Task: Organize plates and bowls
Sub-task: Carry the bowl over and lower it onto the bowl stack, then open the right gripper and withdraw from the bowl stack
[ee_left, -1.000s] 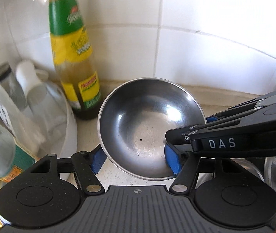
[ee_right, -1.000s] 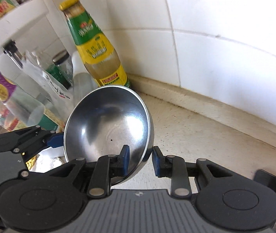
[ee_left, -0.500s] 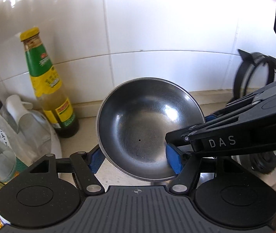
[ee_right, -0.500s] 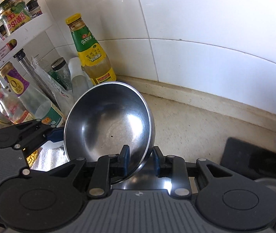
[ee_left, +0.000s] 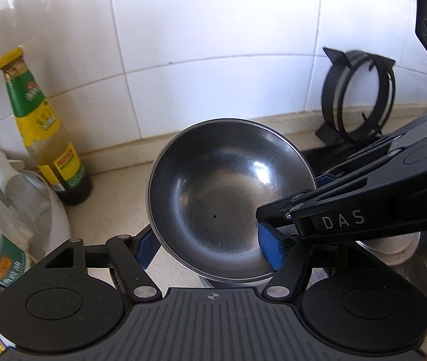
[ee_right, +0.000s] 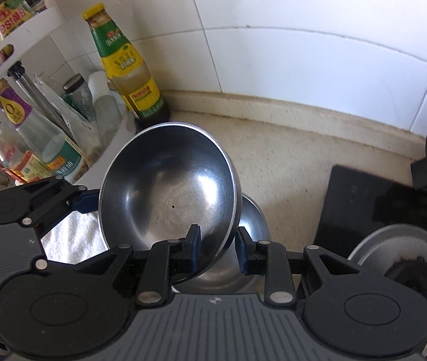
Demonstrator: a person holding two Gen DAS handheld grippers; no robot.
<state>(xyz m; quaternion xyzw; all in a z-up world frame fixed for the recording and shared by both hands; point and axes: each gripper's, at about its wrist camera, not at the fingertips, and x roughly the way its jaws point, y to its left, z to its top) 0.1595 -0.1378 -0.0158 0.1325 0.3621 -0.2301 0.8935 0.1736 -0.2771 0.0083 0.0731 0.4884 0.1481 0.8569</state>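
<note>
A steel bowl (ee_left: pixel 228 198) is held in the air, tilted, by both grippers. My left gripper (ee_left: pixel 210 249) spans the bowl with a blue pad on each side of it. My right gripper (ee_right: pixel 218 249) pinches the bowl's (ee_right: pixel 168 198) near rim between its blue pads. The right gripper also crosses the left wrist view (ee_left: pixel 364 210) from the right. A second steel bowl (ee_right: pixel 252 225) stands on the counter right under the held one. A steel plate or lid (ee_right: pixel 400 267) lies at the lower right.
A green-and-yellow sauce bottle (ee_right: pixel 126 69) stands at the tiled wall. A white rack (ee_right: pixel 18 39) with several bottles and jars fills the left. A black stove top (ee_right: pixel 370 204) and a black ring stand (ee_left: pixel 357 99) are at the right. A white cloth (ee_right: pixel 69 240) lies below left.
Both grippers have carried the bowl to the right and back from the wall, away from the sauce bottle. The second bowl and the stove have come into view beneath.
</note>
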